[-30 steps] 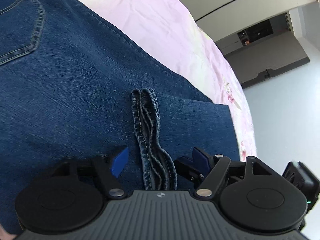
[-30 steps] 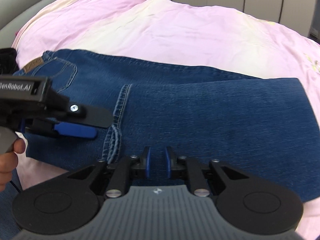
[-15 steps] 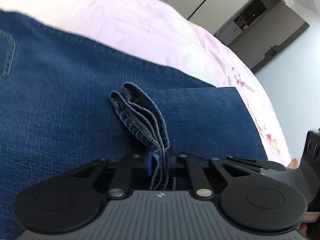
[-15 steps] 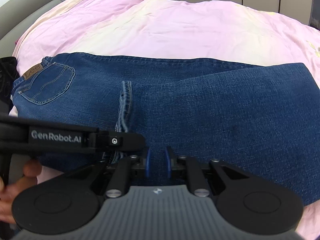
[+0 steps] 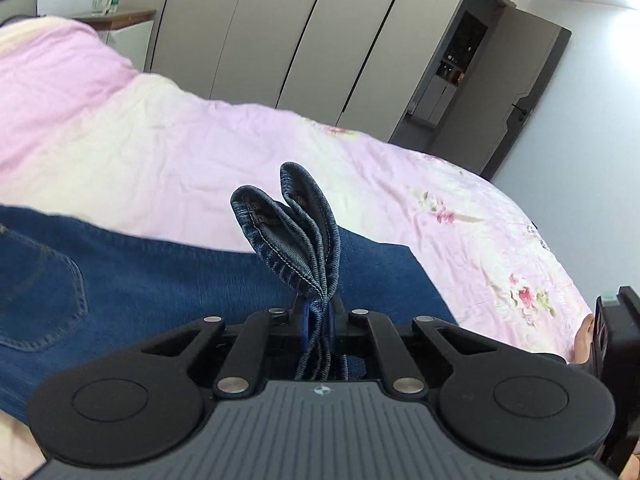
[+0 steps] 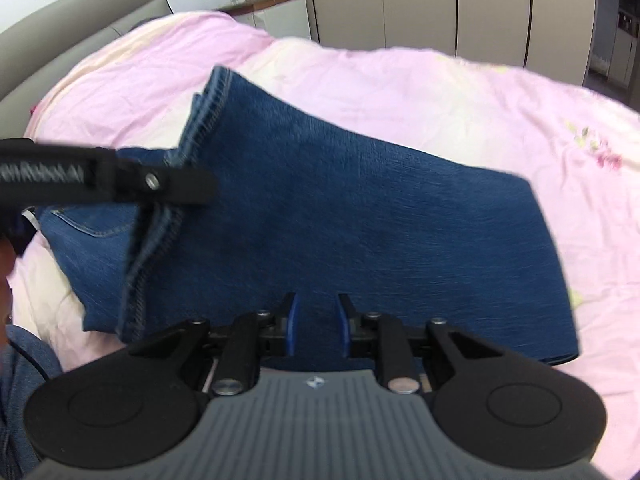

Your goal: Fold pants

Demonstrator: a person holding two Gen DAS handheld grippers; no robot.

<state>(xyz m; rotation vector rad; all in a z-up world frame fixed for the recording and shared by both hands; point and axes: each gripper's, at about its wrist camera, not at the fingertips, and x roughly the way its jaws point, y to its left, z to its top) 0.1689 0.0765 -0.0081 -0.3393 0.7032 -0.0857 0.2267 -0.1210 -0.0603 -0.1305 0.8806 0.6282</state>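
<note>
Between the left gripper's (image 5: 318, 320) clamped jaws hang the jeans' (image 6: 360, 220) hems, right gripper's (image 6: 316, 326) empty jaws opening; next, carry hems over the waistband.

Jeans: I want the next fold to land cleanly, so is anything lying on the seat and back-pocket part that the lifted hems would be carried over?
Nothing visible does. The left gripper is shut on the hems; the back-pocket denim lies bare on the pink bedding.

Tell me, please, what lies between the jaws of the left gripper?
The bunched hem ends of the jeans lie there: the left gripper is shut on them and holds them above the pink bedspread, as the left wrist view shows.
</note>
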